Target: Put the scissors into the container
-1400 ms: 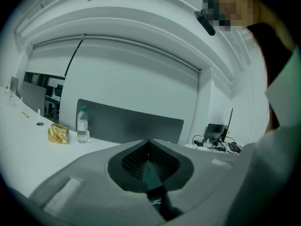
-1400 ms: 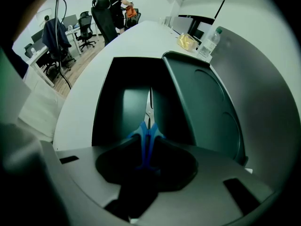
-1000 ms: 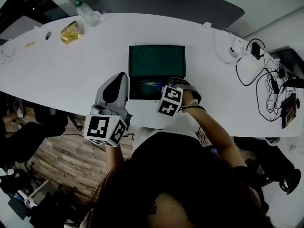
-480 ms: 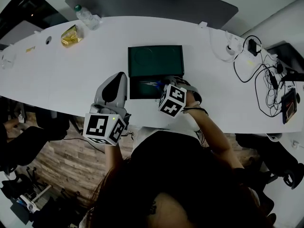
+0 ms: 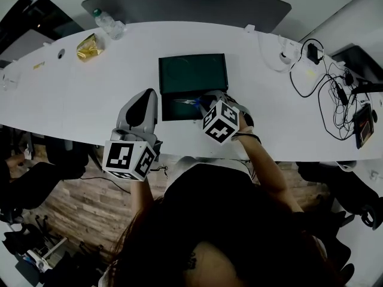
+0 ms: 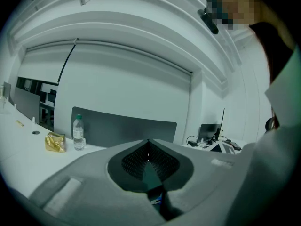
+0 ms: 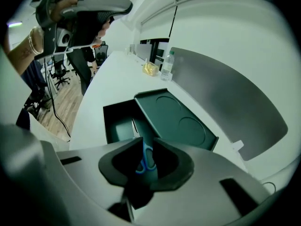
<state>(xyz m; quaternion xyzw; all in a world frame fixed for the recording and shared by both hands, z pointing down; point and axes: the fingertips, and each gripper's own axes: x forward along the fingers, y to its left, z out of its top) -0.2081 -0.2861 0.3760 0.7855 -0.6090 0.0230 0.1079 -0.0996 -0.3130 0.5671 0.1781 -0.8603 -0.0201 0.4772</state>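
Observation:
A dark green container point(image 5: 177, 110) lies open on the white table, its lid point(image 5: 192, 73) folded flat behind it. My right gripper point(image 5: 202, 103) hangs over the container's right part, tilted down. Its jaws have just been closing and stand shut on the blue handle of the scissors point(image 7: 146, 158). The blades stick out past the fingertips over the open container point(image 7: 117, 124). In the head view the scissors point(image 5: 190, 102) show as a pale glint left of the jaws. My left gripper point(image 5: 148, 94) is held left of the container, nearly level, shut with nothing in it.
A water bottle point(image 5: 105, 20) and a gold packet point(image 5: 88, 43) sit at the table's far left. Cables and chargers point(image 5: 323, 70) crowd the right end. A grey panel point(image 5: 185, 5) runs behind the table. The table's near edge lies just below both grippers.
My right gripper has risen a little over the container and rolled, so its marker cube shows another face. The left gripper has stayed where it was.

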